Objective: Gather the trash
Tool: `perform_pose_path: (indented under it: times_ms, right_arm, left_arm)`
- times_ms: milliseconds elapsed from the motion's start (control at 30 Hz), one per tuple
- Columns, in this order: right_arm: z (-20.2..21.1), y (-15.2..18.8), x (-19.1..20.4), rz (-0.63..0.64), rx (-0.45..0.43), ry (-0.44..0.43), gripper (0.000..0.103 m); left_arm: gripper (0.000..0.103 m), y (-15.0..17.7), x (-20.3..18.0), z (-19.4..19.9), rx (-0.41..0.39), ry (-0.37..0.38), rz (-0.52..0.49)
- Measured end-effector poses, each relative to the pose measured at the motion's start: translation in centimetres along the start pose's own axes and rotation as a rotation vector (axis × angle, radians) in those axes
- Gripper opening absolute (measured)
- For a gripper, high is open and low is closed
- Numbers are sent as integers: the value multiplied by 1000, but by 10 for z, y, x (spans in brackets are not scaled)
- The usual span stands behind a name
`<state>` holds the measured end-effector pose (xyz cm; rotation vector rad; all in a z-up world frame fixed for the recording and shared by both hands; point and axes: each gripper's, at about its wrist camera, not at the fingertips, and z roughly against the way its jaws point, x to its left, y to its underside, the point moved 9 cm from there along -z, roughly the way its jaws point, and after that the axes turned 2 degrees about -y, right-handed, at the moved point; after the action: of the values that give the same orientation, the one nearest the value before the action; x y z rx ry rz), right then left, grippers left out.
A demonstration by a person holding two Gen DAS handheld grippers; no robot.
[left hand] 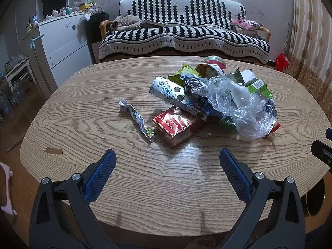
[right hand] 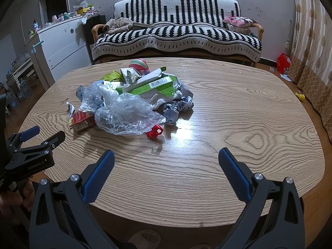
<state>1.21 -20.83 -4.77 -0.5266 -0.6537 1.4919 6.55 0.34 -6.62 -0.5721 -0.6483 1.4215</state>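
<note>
A pile of trash (left hand: 215,95) lies on the wooden table (left hand: 103,176): a clear plastic bag (left hand: 236,103), a red carton (left hand: 176,126), a printed silver wrapper (left hand: 176,95), a green box (left hand: 259,87) and a twisted foil wrapper (left hand: 139,120) lying apart to the left. In the right wrist view the same plastic bag (right hand: 124,112), green box (right hand: 153,85), crumpled grey paper (right hand: 178,108) and a small red plastic piece (right hand: 154,131) show. My left gripper (left hand: 167,155) is open and empty, short of the red carton. My right gripper (right hand: 166,155) is open and empty over bare table.
A striped sofa (left hand: 182,31) stands behind the table. A white cabinet (left hand: 62,41) is at the back left. A curtain (left hand: 311,31) hangs on the right. The left gripper also shows at the left edge of the right wrist view (right hand: 41,139).
</note>
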Motion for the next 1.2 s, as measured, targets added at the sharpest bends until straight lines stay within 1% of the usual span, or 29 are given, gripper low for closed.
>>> perform_pose_path:
  times_ms: [433, 500, 567, 633, 733, 833, 900, 1000, 1033, 1133, 1200]
  right_arm:
    - [0, 0, 0, 1, 1, -3, 97]
    - [0, 0, 1, 5, 3, -3, 97]
    - [-3, 1, 1, 10, 13, 0, 97]
    - [-8, 4, 0, 6, 31, 2, 97]
    - [-12, 9, 0, 12, 52, -4, 97]
    - [-17, 10, 4, 28, 61, -9, 97]
    - [-20, 11, 6, 38, 66, -13, 97]
    - [-25, 14, 8, 49, 78, -17, 97]
    - [-26, 14, 9, 52, 82, -19, 97]
    - [-31, 14, 10, 56, 90, -20, 97]
    - [-34, 13, 10, 53, 94, -21, 97]
  left_arm:
    - [97, 0, 0, 0, 1, 0, 1]
    - [97, 1, 1, -2, 11, 12, 6]
    - [97, 5, 10, -10, 49, 43, 40]
    - [97, 6, 27, -24, 101, 64, 98]
    - [97, 6, 46, -48, 167, 66, 151]
    - [97, 4, 54, -70, 203, 48, 153]
    - [97, -2, 63, -82, 210, 24, 168]
    - [97, -12, 75, -93, 198, -3, 196]
    - [97, -13, 78, -100, 208, -9, 197]
    - [97, -17, 87, -114, 220, 0, 254]
    - [97, -22, 90, -121, 219, -3, 267]
